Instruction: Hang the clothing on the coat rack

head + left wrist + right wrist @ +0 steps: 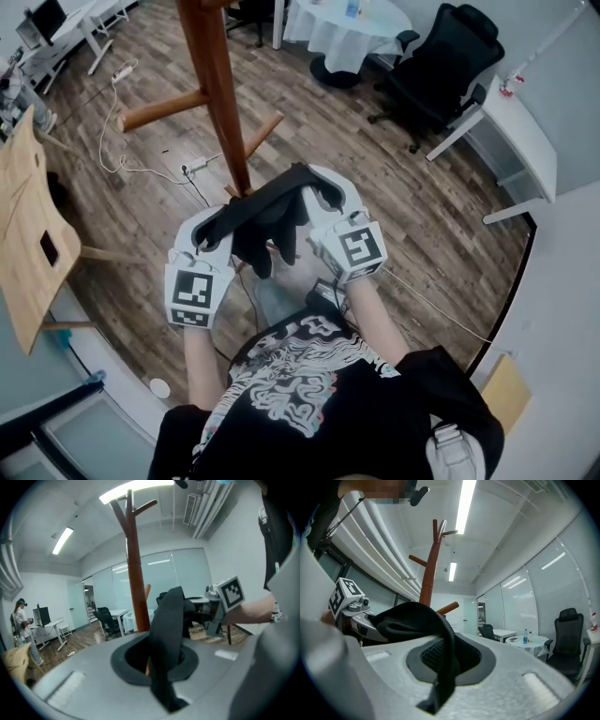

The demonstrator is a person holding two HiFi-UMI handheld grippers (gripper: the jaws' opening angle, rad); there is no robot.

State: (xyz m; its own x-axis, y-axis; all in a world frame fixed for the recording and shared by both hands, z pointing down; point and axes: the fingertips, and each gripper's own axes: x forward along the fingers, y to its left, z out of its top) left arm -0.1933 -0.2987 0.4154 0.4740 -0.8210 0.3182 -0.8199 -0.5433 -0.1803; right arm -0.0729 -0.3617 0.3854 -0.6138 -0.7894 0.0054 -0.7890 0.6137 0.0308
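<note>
A black garment (270, 221) is stretched between my two grippers, just in front of the foot of the wooden coat rack (217, 89). My left gripper (221, 223) is shut on the garment's left end, and its cloth (167, 630) runs up out of the jaws (161, 660). My right gripper (321, 193) is shut on the other end, where the fabric (415, 620) drapes over and into the jaws (445, 660). The rack's pole (134, 564) rises close ahead, with bare pegs high up (433, 559). Each gripper shows in the other's view: the right gripper (226, 603) and the left gripper (350, 605).
A black office chair (441, 66) and a round table with a white cloth (349, 28) stand beyond the rack. A white desk (514, 127) is at the right, a pale wooden board (28, 234) at the left, and cables (120, 141) lie on the floor. A person (21, 617) stands far off.
</note>
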